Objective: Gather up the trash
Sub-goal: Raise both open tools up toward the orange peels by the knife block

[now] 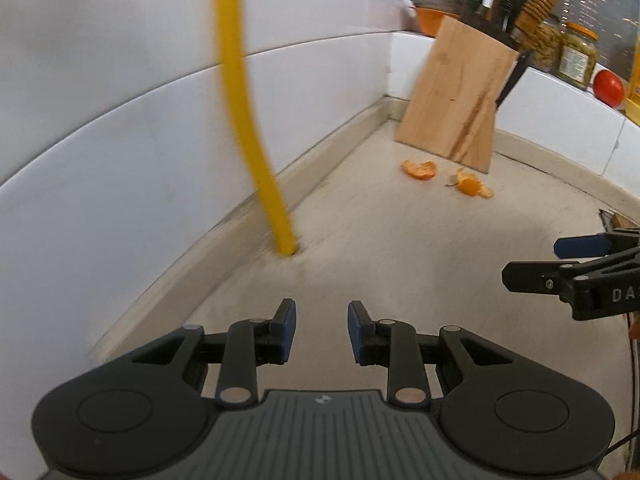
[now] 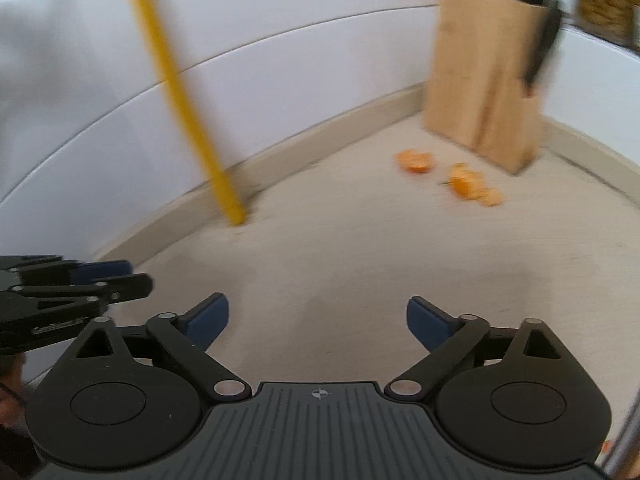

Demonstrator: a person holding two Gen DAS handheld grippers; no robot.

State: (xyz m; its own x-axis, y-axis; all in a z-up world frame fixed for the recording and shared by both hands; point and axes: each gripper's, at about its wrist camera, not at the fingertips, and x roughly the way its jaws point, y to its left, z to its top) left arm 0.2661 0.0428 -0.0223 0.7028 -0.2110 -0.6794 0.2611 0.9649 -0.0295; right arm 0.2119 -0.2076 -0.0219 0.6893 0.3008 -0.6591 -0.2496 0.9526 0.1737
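Nearest the lens, item one: we are holding the left gripper [image 1: 322, 330] low over the counter [image 1: 400, 248], its blue pads parted by a modest gap with nothing between them. Item two: we are carrying the right gripper [image 2: 318, 320] with jaws spread wider, likewise empty.

Item three, the trash: two orange peel pieces are lying on the counter in the upper right of both frames, just in front of the wooden knife block [image 1: 460, 92]. We are listing the left peel [image 1: 420, 169] as a curled cup and the right peel [image 1: 472, 186] as a flatter scrap with a loose tail. Both are well apart from either gripper. We are judging them light, limp and slightly slick, likely to tear if pinched hard; the raised curled rim is looking like the best hold.

Item four, surroundings: a yellow hose [image 1: 256, 160] is entering the counter at left centre; jars [image 1: 578, 56] and a tomato [image 1: 609, 87] are sitting on the ledge at upper right.
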